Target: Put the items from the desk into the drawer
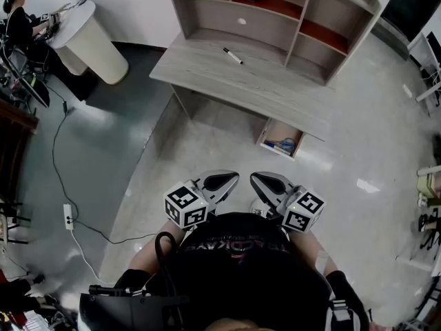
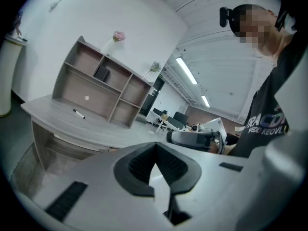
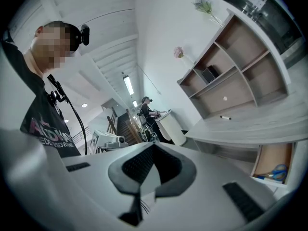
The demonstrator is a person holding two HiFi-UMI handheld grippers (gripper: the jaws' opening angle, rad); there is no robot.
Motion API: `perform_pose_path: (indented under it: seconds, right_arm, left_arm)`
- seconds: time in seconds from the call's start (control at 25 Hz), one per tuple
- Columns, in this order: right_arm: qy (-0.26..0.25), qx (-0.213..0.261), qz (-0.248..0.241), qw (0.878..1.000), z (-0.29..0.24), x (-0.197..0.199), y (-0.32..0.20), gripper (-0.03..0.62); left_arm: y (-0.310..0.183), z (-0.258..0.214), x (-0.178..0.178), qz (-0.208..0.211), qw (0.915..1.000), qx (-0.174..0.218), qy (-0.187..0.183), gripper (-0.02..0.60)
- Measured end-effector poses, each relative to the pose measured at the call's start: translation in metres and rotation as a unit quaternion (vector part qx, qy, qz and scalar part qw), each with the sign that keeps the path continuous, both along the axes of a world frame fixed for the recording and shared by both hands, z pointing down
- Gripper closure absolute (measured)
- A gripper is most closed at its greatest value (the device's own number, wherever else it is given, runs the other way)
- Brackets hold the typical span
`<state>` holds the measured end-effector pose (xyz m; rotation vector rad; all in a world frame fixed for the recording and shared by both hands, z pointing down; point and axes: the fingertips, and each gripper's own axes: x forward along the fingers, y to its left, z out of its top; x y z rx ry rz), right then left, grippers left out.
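The person is wearing a black T-shirt (image 1: 241, 257) with reddish lettering (image 1: 238, 244) running across the chest, and a thin black cable (image 3: 72, 114) is hanging down its front from a dark head-mounted camera (image 3: 84, 34). The left gripper (image 1: 231, 178) and right gripper (image 1: 260, 179) are each showing a smooth pale-grey shell narrowing toward the tips, with dark ribbed pads (image 2: 139, 165) lining the inner faces and black rectangular slots sitting farther back on the shell. Behind the jaws, each is carrying a white cube (image 1: 186, 207) printed with black square markers; a small green light (image 1: 293, 209) is glowing on the right gripper's cube.
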<state>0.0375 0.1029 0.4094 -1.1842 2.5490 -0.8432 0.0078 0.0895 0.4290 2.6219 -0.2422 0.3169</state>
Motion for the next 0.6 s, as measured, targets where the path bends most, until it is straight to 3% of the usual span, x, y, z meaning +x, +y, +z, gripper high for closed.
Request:
perform_pose_path:
  seconds: [0.6]
  right_arm:
    - [0.016, -0.003, -0.004, 1.000, 0.001, -0.019, -0.005, 0.577]
  left_arm:
    - [-0.007, 0.002, -0.028, -0.028, 0.9996, 0.002, 0.000, 0.571]
